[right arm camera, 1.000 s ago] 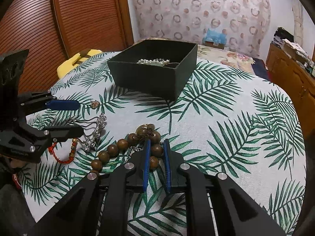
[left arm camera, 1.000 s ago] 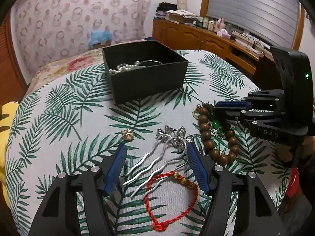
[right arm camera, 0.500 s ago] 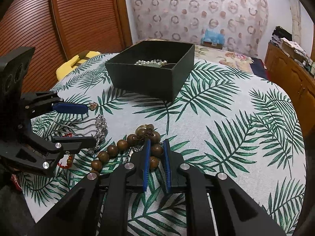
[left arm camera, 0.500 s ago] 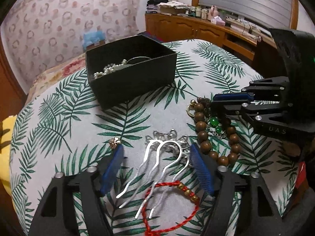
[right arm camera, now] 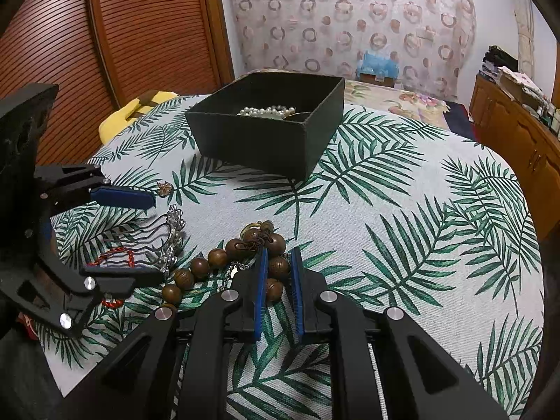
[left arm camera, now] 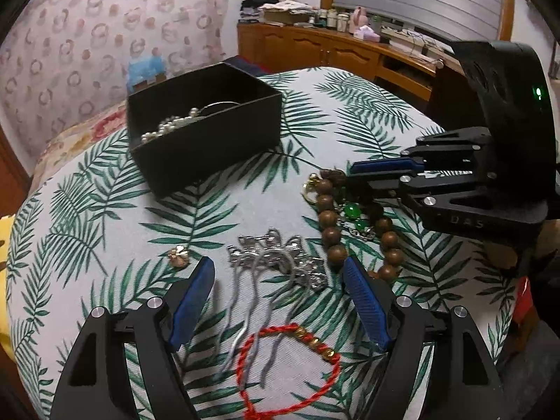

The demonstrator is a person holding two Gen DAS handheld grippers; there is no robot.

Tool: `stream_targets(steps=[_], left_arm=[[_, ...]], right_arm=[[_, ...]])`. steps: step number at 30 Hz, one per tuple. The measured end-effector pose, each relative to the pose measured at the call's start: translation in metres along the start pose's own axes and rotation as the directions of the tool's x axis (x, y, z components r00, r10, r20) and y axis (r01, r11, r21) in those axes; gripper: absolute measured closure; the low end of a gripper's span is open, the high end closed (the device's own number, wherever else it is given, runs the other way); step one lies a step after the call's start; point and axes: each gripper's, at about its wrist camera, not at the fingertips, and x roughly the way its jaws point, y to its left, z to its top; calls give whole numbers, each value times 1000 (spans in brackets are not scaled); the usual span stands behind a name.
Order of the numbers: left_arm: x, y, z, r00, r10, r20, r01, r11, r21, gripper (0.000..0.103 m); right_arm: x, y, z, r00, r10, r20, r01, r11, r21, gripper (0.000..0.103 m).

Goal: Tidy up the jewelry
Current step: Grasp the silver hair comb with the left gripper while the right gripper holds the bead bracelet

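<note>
Right tool [right arm camera: 278, 262] pinches the brown wooden bead bracelet [right arm camera: 217, 257]; left tool [left arm camera: 278, 276] (just widened) straddles the silver wavy-pronged hairpin [left arm camera: 269, 262] beside it, gripping nothing.

Showing matte black gripper frames with round silver screws, ribbed blue fingers [left arm camera: 365, 306], faint "DAS" lettering, and a glowing green indicator light.

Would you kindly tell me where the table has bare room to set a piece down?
Bare cloth lies right of the box and beads. It is crowded around the hairpins, red cord and beads, between the hand-held grippers.
</note>
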Motion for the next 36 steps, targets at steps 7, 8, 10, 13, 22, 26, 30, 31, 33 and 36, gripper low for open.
stream_targets(steps=[7,8,10,13,22,26,30,31,33,36], left_arm=[[4,0,6,1000,4,-2,-4,1000,13,30],[5,1,6,1000,10,-7,-9,1000,12,30],[6,4,4,1000,9,-12,-9,1000,6,31],[8,4,0,1000,7,-26,-7,1000,6,32],[12,-4,2,1000,18,-14,-18,999,45,45],[8,0,0,1000,14,-4,-14,1000,14,45],[-1,5,-2,999,18,32,-17,1000,-19,46],[-4,6,-1,999,18,41,-17,1000,-26,46],[-9,8,0,998,22,64,-20,999,-38,46],[-18,9,1,993,37,111,-30,998,-60,46]], right_arm=[[0,0,0,1000,0,0,0,1000,0,88],[0,0,0,1000,0,1,0,1000,1,88],[0,0,0,1000,-1,0,1,1000,-1,88],[0,0,0,1000,0,0,0,1000,0,88],[0,0,0,1000,-2,0,2,1000,-1,88],[1,0,0,1000,-2,-1,2,1000,-1,88],[1,0,0,1000,-3,-1,3,1000,-2,88],[1,0,0,1000,-4,-1,4,1000,-3,88],[1,-1,0,1000,-3,-3,3,1000,-3,88],[1,-2,0,1000,0,-5,0,1000,-1,88]])
